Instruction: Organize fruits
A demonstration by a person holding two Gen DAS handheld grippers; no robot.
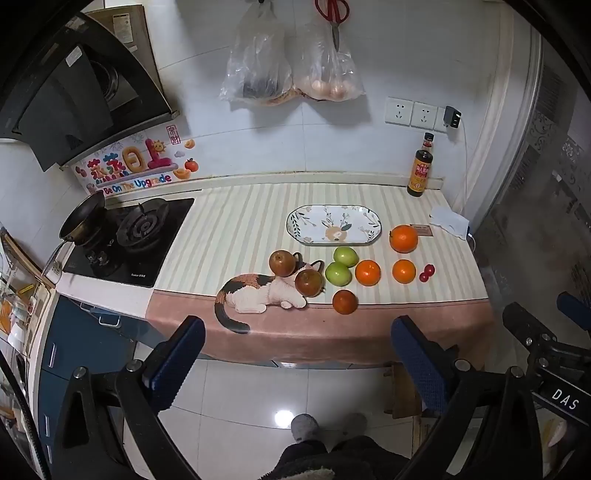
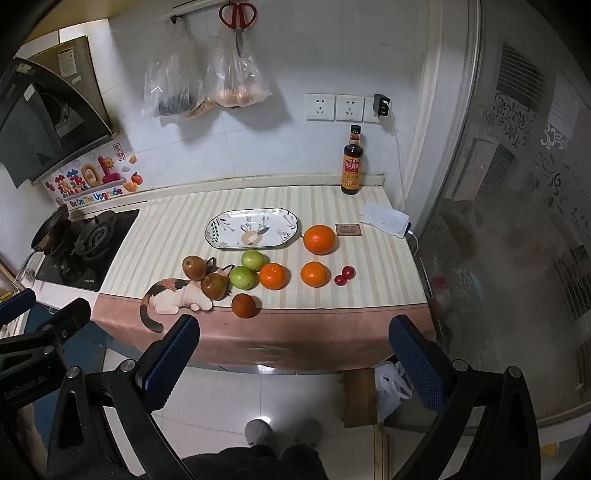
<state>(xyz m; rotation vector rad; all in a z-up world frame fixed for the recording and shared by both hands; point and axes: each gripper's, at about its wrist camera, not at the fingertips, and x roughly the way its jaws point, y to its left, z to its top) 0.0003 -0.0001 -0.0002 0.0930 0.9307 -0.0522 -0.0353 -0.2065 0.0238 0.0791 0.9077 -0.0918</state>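
An oval flowered plate (image 1: 334, 225) (image 2: 253, 229) lies empty on the striped cloth. In front of it sit two green apples (image 1: 346, 256) (image 2: 242, 277), three oranges (image 1: 403, 239) (image 2: 319, 239), two brown pears (image 1: 282, 263) (image 2: 214, 286), a dark red fruit (image 1: 345, 301) (image 2: 243, 305) and two cherry tomatoes (image 1: 426, 272) (image 2: 344, 276). My left gripper (image 1: 299, 363) and right gripper (image 2: 295, 363) both hang open and empty above the floor, short of the counter's front edge. The right gripper's black frame (image 1: 546, 343) shows at the edge of the left wrist view.
A gas stove (image 1: 129, 240) with a small pan (image 1: 83, 218) sits left of the cloth. A sauce bottle (image 2: 352, 162) stands at the back, a folded white cloth (image 2: 386, 218) at the right edge. Bags and scissors (image 2: 237, 16) hang on the wall. A person's slippered feet (image 2: 258, 432) stand below.
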